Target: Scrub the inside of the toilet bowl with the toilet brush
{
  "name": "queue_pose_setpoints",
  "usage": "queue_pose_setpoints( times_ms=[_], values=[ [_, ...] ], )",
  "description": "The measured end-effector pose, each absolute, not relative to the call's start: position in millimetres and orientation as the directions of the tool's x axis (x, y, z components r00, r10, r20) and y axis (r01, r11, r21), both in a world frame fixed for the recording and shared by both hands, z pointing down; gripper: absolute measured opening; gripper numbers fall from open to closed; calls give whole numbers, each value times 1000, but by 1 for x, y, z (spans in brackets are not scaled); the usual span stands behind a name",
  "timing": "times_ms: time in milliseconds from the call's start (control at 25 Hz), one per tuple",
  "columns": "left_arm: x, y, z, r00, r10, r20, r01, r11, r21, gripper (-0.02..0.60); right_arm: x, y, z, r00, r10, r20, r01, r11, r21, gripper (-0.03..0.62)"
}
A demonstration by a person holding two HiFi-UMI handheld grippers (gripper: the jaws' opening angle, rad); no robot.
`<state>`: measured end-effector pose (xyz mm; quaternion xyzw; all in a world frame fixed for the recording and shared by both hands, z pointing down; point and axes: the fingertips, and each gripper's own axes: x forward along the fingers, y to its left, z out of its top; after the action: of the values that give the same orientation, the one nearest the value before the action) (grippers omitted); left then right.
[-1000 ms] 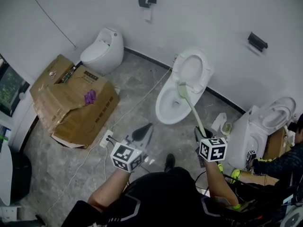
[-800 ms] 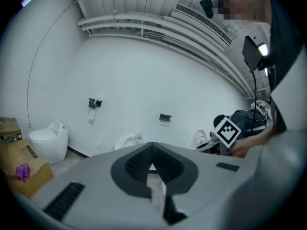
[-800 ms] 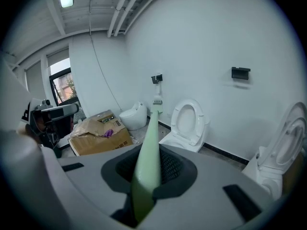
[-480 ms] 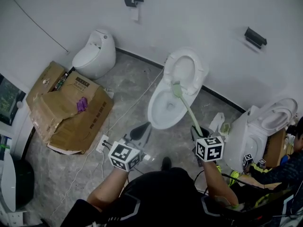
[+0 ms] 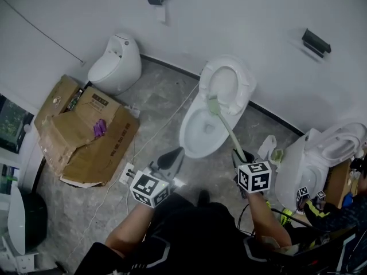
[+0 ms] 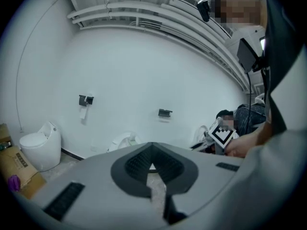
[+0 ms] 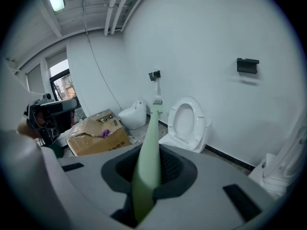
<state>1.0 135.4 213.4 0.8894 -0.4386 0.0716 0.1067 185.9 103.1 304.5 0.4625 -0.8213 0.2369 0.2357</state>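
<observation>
A white toilet (image 5: 198, 133) stands by the wall with its seat raised (image 5: 225, 83). My right gripper (image 5: 241, 155) is shut on the handle of a pale green toilet brush (image 5: 226, 128). In the head view the brush head (image 5: 213, 105) lies over the back of the bowl. In the right gripper view the brush (image 7: 147, 152) points up past my right gripper (image 7: 147, 178), and its head (image 7: 157, 102) shows to the left of the toilet (image 7: 189, 123), apart from it. My left gripper (image 5: 170, 160) hangs shut and holds nothing, lower left of the bowl. It (image 6: 152, 169) faces the wall and the toilet (image 6: 123, 140).
A crumpled cardboard box (image 5: 86, 130) lies at the left, with a small closed toilet (image 5: 114, 65) behind it. A power strip with cable (image 5: 127, 169) lies on the floor near my left gripper. Another toilet (image 5: 321, 153) and a seated person (image 5: 338, 211) are at the right.
The head camera has shifted, so the toilet sits a little further left in view. The brush head stays over the back of the bowl. Both grippers keep their places.
</observation>
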Motion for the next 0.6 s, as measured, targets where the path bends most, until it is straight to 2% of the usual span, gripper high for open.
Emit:
queue_pose_setpoints(
  times_ms=[280,600],
  values=[
    [-10,101,227,639,-737,220,-769,-622,148,9,164,78,315,-464,-639,614,-865,477,-156,64],
    [-44,57,242,672,-700,244,-740,-652,166,9,136,47,332,-411,-644,646,-893,427,-142,64]
  ],
)
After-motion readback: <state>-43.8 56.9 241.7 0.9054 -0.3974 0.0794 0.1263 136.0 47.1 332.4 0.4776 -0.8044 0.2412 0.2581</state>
